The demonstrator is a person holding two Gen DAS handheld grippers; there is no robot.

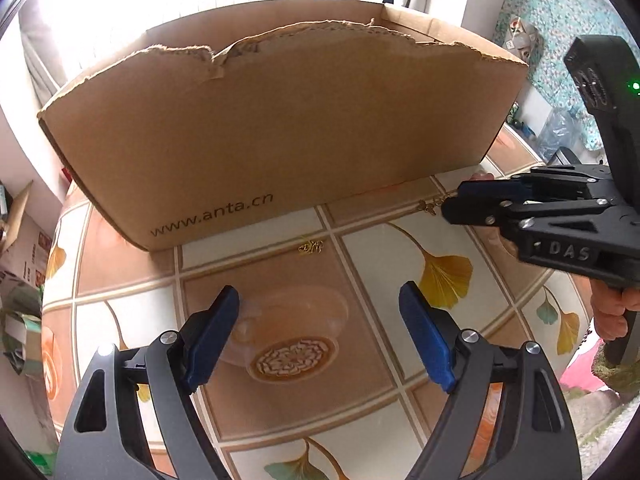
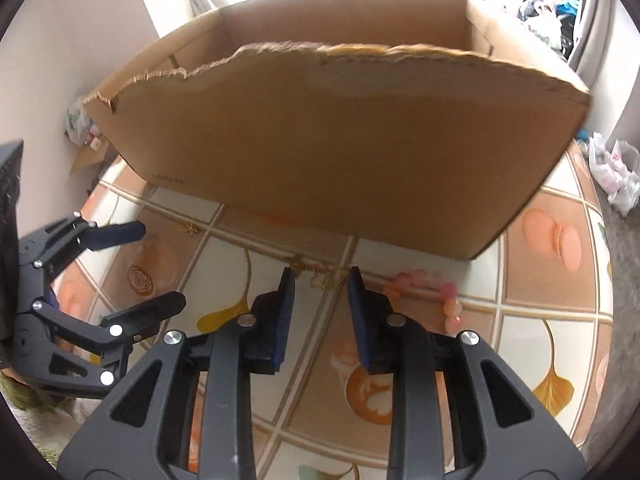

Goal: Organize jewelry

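On the patterned table [image 2: 560, 280], my half-open right hand-held gripper [image 2: 320, 280] may snag the gold chain [image 2: 326, 276]; left hand-held gripper [image 1: 318, 300] wide, empty.

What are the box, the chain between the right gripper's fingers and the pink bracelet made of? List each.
Box: corrugated cardboard, matte brown; its torn top edge shows fluting.
Chain: looks like gold-toned metal, fine shiny links; real gold or plating cannot be told.
Pink bracelet: glossy round beads, likely glass, stone or plastic.

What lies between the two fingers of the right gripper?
In the right wrist view, a thin gold chain lies on the table between the tips of the right gripper, in front of the cardboard box.
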